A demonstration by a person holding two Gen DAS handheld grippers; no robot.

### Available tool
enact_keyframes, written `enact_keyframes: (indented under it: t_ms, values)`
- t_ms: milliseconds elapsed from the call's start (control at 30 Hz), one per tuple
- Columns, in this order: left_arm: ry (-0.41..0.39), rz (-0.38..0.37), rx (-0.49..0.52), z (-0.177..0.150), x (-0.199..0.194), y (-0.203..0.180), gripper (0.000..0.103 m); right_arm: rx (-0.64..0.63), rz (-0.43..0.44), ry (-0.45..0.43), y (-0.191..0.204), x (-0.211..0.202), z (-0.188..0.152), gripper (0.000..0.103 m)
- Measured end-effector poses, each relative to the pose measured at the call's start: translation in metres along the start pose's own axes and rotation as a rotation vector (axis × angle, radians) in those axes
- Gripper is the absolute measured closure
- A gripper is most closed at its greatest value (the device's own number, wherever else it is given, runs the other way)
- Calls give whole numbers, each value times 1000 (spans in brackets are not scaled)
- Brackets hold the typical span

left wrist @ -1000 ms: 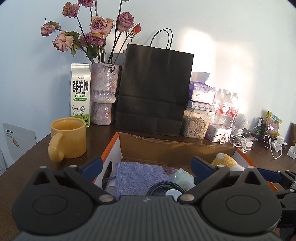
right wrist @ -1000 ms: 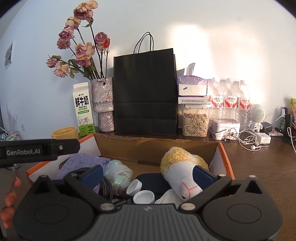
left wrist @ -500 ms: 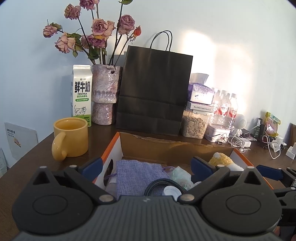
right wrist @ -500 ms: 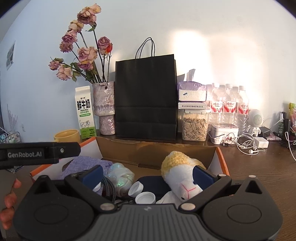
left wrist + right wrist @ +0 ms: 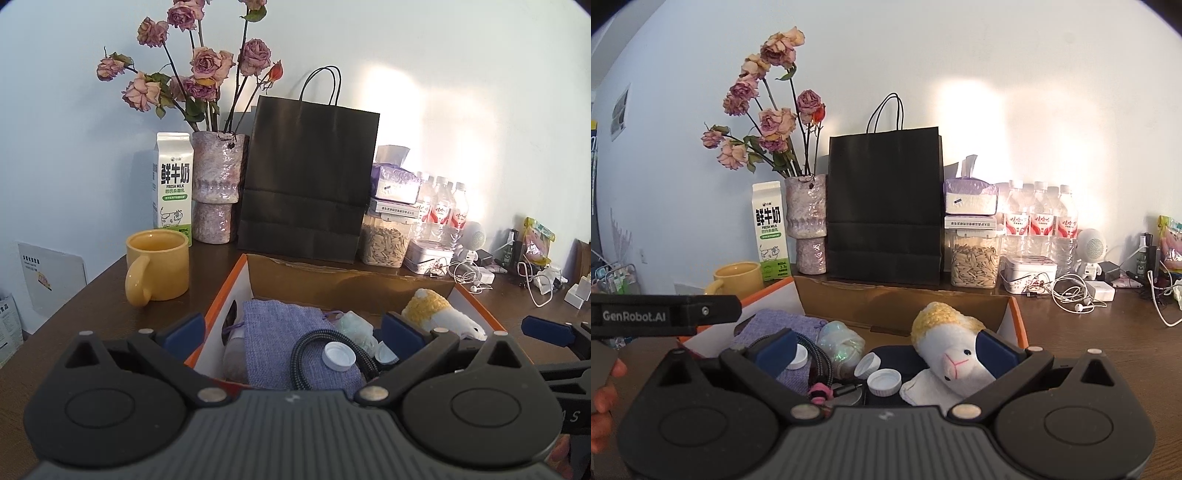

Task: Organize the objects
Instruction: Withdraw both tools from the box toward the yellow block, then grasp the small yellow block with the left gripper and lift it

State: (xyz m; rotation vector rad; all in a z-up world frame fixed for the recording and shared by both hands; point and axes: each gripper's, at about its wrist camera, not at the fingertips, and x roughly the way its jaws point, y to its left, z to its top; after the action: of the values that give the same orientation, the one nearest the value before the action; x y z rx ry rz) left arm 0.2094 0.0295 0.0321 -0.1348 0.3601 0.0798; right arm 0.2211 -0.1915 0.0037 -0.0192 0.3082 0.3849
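Left wrist view: the left tool is held spread and empty over the orange-rimmed cardboard box on the desk. Inside are seen a purple fabric pouch, a braided cable and a white bottle cap.

Right wrist view: the right tool is likewise spread, nothing pinched, above the plush lamb. The lamb is judged soft and light, best pinched across the head; caps look small and slippery.
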Motion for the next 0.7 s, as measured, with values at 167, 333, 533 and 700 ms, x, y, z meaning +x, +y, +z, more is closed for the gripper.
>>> enact_keyframes:
  t_ms: [167, 333, 533, 700]
  values:
    - [2, 3, 1, -3, -13, 1, 0, -6, 14, -5, 1, -17, -4, 0]
    - [20, 3, 2, -10, -26, 1, 0, -19, 31, 12, 2, -32, -10, 0]
    - [54, -2, 13, -22, -42, 3, 0, -42, 34, 45, 4, -51, -18, 0]
    - [93, -10, 27, -35, -55, 5, 0, -70, 53, 70, 9, -67, -26, 0]
